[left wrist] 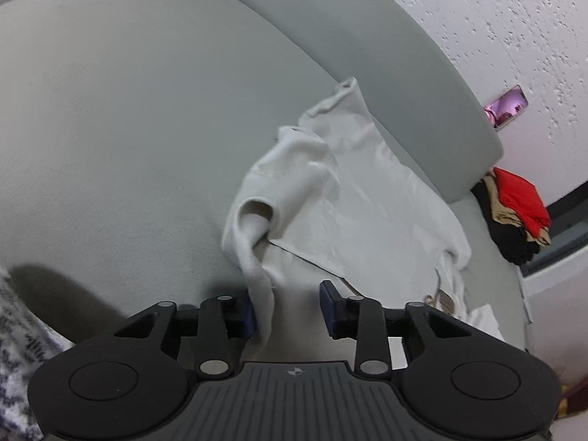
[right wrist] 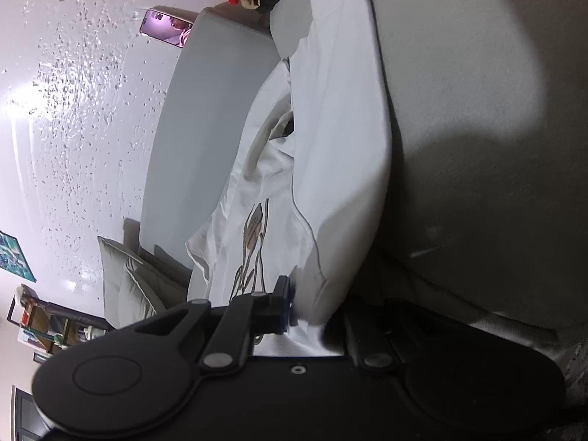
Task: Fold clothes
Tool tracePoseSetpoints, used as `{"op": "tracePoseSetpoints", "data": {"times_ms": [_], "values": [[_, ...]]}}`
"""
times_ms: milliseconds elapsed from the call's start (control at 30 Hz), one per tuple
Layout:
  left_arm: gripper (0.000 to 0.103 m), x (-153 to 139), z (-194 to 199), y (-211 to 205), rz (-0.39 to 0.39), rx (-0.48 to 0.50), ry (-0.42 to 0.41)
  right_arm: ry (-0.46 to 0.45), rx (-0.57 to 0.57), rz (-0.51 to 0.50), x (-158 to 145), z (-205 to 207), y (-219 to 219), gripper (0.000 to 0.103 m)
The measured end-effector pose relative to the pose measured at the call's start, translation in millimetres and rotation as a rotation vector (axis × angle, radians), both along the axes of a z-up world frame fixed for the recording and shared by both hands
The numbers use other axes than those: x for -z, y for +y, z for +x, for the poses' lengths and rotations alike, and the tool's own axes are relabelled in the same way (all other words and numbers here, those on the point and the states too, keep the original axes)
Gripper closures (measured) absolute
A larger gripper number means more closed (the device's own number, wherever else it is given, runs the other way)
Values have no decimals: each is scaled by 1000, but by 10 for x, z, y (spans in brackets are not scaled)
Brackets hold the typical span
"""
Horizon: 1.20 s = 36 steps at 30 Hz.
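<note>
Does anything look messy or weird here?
Yes. The white shirt lies crumpled on the grey sofa, one sleeve bunched and twisted toward the left tongs. A pile of clothes slumps at the sofa's end.

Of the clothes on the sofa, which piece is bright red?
The red garment on top of the small pile at the sofa's far end, beside the backrest. Beneath it lie tan and black pieces; the white shirt spread nearer is pale.
</note>
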<state>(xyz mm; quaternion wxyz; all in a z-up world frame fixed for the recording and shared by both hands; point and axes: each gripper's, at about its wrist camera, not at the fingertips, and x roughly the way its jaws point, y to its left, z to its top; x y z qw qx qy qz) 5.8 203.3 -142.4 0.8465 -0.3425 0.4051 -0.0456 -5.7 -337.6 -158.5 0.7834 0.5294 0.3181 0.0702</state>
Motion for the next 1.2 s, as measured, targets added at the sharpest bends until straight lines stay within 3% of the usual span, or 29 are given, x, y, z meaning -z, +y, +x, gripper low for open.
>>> {"op": "tracePoseSetpoints", "data": {"times_ms": [33,67,100,233,367,467,533,633,733,900,1000,1100,1200], "values": [[73,-5,7,-14,2,16,0,3,1,-14,-14,-4,11,97],[85,-21,11,-41,17,32,3,9,4,-40,-39,-10,31,100],[103,-42,20,-72,36,45,19,17,7,-71,-80,-12,60,102],[103,-253,104,-64,6,55,62,78,11,-189,-433,79,237,102],[103,-816,329,135,-106,13,9,63,28,-154,-1039,312,247,102],[103,-1483,391,354,-219,-63,-126,-55,84,-109,-1776,419,111,102],[103,-2004,233,439,-275,-85,-277,-161,114,-97,-2348,362,40,102],[103,-2715,-178,484,-328,-83,-517,-368,128,-108,-3133,7,49,102],[103,-3273,-538,480,-368,-88,-702,-556,142,-121,-3808,-406,89,102],[103,-3991,-907,428,-294,-118,-903,-729,129,-183,-4547,-807,190,102],[103,-4226,-903,316,-227,-139,-971,-786,129,-268,-4858,-895,277,102],[103,-4280,-645,273,-176,-138,-938,-764,128,-313,-4980,-675,311,102],[103,-4053,28,277,-125,-143,-803,-664,128,-305,-4791,-108,292,102]]}}
